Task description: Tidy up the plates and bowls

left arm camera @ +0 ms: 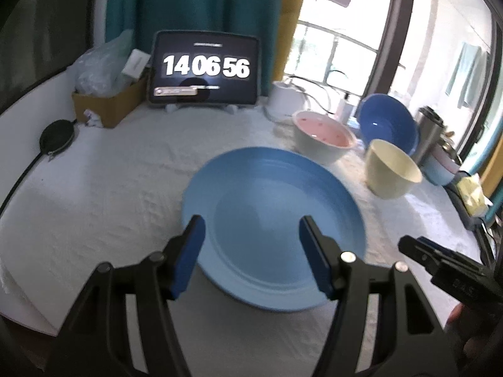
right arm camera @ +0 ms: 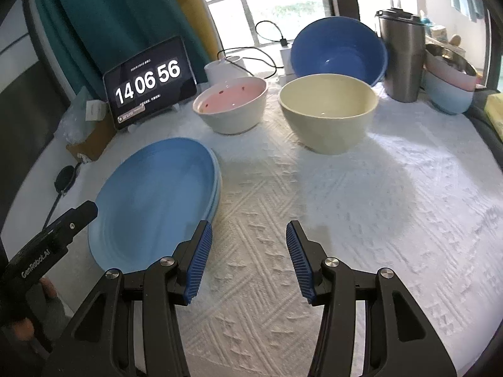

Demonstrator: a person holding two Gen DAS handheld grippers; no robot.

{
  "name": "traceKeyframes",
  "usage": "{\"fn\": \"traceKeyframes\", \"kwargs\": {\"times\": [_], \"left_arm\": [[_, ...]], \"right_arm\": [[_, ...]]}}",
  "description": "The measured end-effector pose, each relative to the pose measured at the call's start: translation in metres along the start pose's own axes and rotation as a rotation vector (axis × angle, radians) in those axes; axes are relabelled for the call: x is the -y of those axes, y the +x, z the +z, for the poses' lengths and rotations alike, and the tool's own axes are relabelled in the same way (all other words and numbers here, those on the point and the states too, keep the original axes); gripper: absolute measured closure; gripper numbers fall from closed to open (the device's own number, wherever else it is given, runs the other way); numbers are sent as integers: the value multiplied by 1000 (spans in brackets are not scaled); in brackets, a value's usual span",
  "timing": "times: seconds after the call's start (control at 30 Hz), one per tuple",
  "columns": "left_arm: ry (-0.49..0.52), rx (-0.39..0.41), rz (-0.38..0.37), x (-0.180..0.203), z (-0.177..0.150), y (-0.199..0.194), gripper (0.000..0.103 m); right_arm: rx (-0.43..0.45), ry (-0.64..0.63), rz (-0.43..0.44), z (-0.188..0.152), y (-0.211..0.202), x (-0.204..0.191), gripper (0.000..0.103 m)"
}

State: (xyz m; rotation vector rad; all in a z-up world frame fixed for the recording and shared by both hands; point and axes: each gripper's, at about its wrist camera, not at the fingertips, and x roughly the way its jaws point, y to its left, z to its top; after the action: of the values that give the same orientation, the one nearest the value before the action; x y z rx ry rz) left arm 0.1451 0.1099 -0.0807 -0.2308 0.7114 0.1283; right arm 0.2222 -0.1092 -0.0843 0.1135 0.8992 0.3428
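Steel tumbler (right arm camera: 402, 59) stands beside the tilted blue bowl (right arm camera: 338, 51).

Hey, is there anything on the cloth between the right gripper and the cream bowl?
Nothing visible. The right gripper is open and empty, and only bare white cloth lies between its tips and the cream bowl. The pink-lined bowl sits off to the left, and the blue plates lie left of that line.

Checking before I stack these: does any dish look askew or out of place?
Yes: the dark blue bowl is tipped on its side, opening facing forward, apparently leaning by the steel tumbler. The cream bowl and pink-lined bowl sit upright.
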Motion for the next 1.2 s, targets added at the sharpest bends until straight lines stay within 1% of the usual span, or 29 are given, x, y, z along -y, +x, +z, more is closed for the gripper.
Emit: {"fn": "traceKeyframes", "kwargs": {"times": [0.17,0.4,0.67,0.87,1.0,1.2], "left_arm": [[50,9,-36,24,-4,-7,39],[108,22,-64,56,-6,-15,39],[181,37,-97,89,-4,-17,39],[230,49,-119,111,6,-14,39],[225,29,-160,122,15,-5,39],[248,56,-174,138,32,6,39]], "right_arm": [[19,25,6,-4,-11,14,51],[57,62,10,-6,-28,35,51],[88,93,0,-6,-39,57,51],[124,94,-13,5,-44,72,51],[156,96,-19,15,-49,80,51],[180,87,-34,29,-48,91,51]]}}
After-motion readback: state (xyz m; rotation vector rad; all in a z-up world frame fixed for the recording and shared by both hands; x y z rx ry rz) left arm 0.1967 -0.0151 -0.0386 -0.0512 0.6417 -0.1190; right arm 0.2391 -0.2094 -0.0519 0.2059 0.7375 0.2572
